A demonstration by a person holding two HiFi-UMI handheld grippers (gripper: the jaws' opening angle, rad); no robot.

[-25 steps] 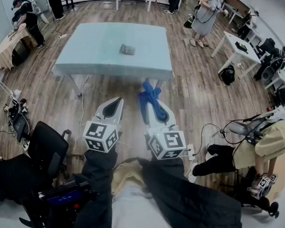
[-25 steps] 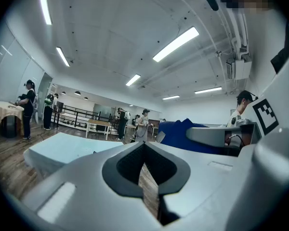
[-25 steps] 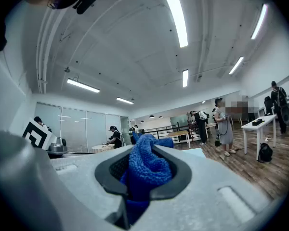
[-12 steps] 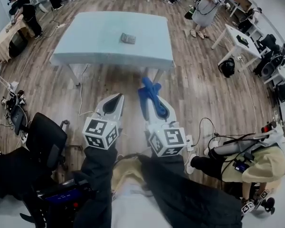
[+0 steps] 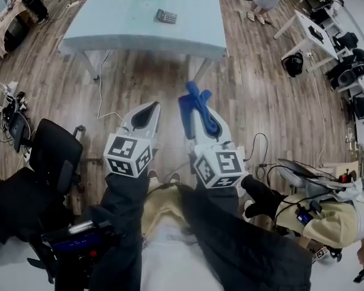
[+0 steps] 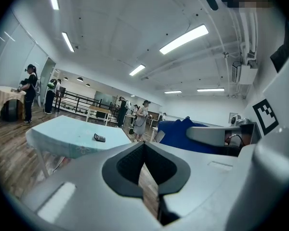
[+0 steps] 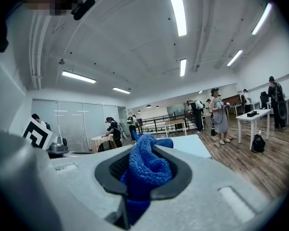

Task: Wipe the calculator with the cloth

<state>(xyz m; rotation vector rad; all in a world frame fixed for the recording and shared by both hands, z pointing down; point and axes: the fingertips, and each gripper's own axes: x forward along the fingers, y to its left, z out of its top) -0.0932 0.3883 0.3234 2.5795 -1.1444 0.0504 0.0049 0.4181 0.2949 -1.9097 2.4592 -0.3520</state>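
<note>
1. Between the jaws of the right gripper, a blue cloth is clamped in a bunch. A loose tuft stands up past the tips.
2. The left gripper has its jaws pressed together at the tips. Nothing is between them.
3. Well ahead of both sets of jaws, far out of reach, a small dark calculator lies flat on a pale blue table. In the left gripper view it shows ahead and left of the jaws, as a tiny slab.
4. The cloth looks soft, light and limp, with a looped terry weave. It will likely fold and drag rather than push. The bunched grip near its middle seems sound, and the free tuft beyond the tips is the part to wipe with.
5. The calculator looks thin, rigid and light. It will probably slide on the table cover under a wipe. The free left jaws could steady it by its side edges or one corner, clear of the keys.
6. Compared with a second ago, the table and calculator sit higher in the head view, close to its top edge. The table's far end is now cut off.
7. Both grippers are held as before, side by side and pointing at the table. The cloth is in the same grip.
8. A black chair, left of the left jaws, now shows more fully.
</note>
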